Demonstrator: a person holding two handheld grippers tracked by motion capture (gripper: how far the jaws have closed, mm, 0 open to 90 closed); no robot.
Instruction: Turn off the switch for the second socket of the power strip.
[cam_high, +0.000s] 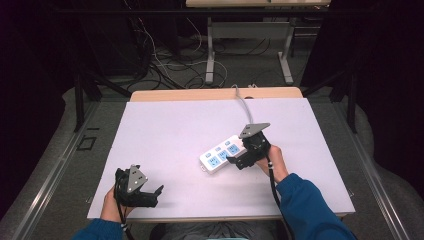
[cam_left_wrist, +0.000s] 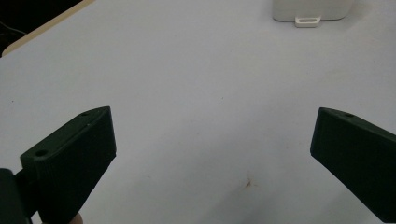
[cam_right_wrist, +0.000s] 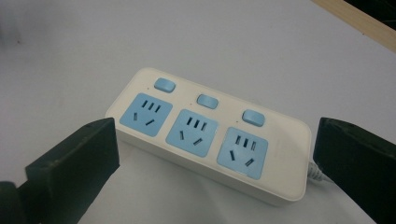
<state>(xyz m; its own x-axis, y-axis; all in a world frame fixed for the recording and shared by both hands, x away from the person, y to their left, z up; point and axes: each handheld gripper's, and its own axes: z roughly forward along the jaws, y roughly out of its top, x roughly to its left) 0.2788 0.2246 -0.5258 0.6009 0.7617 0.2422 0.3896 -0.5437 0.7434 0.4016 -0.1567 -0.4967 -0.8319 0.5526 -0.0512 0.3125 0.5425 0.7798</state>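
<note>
Bench (cam_high: 165, 125), white-topped. Power strip (cam_high: 223, 153) lies flat right of centre, cord running to the far edge. Right claw (cam_right_wrist: 215, 154) wide, straddling the strip: approach step. Next, likely close on its ends. Left claw (cam_left_wrist: 212, 154) wide, idle near front edge.

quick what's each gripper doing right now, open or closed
Left gripper: open, holding nothing, over bare table.
Right gripper: open, holding nothing, fingers either side of the power strip.
</note>
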